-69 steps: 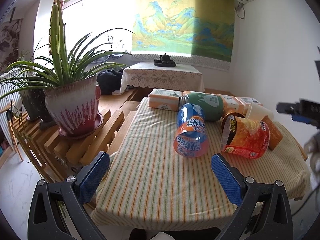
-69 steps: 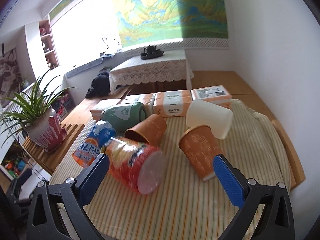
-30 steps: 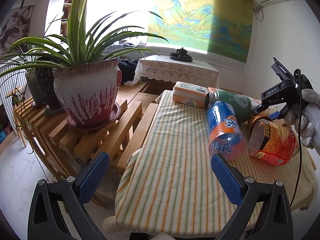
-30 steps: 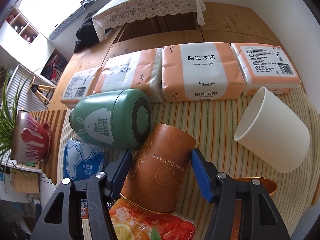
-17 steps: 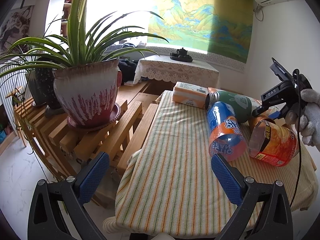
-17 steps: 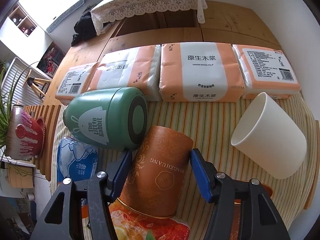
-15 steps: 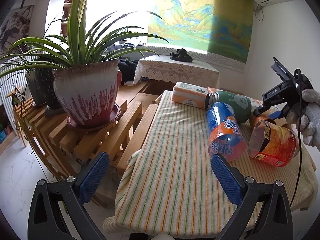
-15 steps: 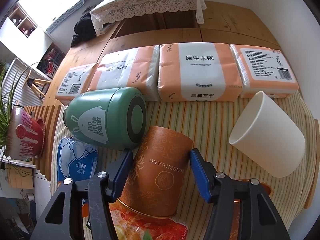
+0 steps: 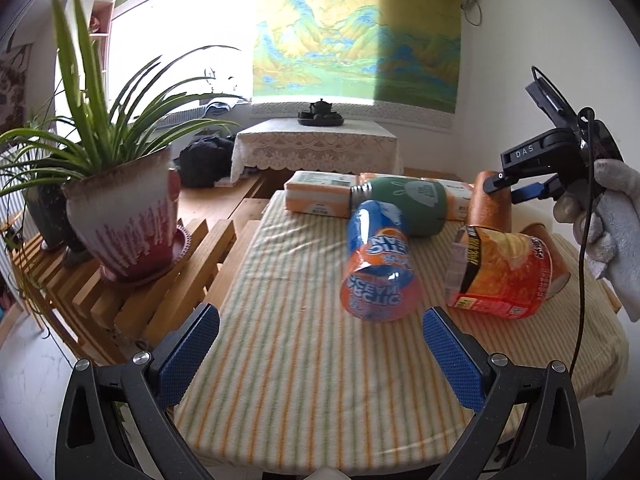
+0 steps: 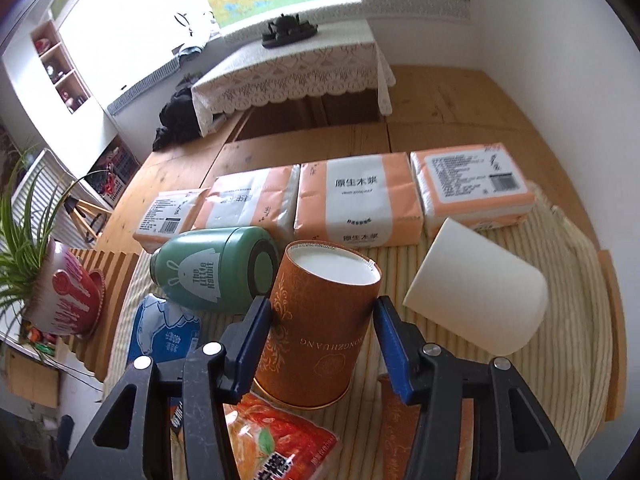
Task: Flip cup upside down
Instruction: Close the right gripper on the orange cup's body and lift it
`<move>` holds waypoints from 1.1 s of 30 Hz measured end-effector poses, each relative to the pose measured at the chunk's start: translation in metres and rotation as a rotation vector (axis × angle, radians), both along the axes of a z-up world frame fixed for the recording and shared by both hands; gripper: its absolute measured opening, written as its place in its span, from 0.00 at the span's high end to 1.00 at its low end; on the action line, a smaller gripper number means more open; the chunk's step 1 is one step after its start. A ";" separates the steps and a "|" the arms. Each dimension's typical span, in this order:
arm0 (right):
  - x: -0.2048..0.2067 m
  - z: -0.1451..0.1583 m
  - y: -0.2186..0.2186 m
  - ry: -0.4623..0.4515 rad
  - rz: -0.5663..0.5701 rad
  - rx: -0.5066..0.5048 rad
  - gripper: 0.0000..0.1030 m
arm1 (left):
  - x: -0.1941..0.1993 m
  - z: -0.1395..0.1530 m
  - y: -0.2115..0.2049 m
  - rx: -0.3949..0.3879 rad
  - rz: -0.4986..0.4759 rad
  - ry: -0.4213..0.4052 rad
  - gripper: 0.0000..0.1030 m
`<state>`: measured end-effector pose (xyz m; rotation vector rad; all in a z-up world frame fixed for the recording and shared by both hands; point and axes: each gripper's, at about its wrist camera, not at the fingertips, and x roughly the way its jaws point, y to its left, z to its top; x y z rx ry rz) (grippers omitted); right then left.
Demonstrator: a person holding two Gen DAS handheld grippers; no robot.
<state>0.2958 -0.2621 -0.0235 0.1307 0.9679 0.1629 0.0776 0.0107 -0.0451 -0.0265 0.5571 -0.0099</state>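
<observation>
My right gripper (image 10: 322, 322) is shut on an orange paper cup (image 10: 320, 328) with gold patterning. The cup stands tilted with its white base up and its rim down, above the striped tablecloth (image 10: 568, 360). In the left wrist view the same cup (image 9: 490, 204) shows at the back right, held by the right gripper (image 9: 516, 190) in a gloved hand. My left gripper (image 9: 320, 354) is open and empty, held low over the near edge of the table.
A blue-orange cup (image 9: 380, 268), a red-orange snack cup (image 9: 500, 276), a green flask (image 10: 216, 268), a white cup (image 10: 476, 300) and another orange cup (image 10: 404, 432) lie on their sides. Tissue packs (image 10: 356, 200) line the back. A potted plant (image 9: 120, 216) stands on slats at left.
My right gripper has lifted and turned the orange cup from lying on its side to base-up. The left gripper has shifted its view slightly; it stays open.
</observation>
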 end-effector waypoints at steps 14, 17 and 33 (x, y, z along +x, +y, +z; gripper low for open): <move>-0.009 0.008 -0.047 0.021 -0.053 0.242 0.86 | 0.002 0.000 -0.018 0.025 -0.031 0.016 0.00; -0.011 0.004 -0.044 0.033 -0.034 0.225 0.86 | 0.001 0.003 -0.022 0.031 -0.039 0.004 0.00; 0.058 -0.016 0.003 0.249 -0.042 0.035 0.42 | -0.003 -0.001 0.001 0.001 -0.013 0.009 0.00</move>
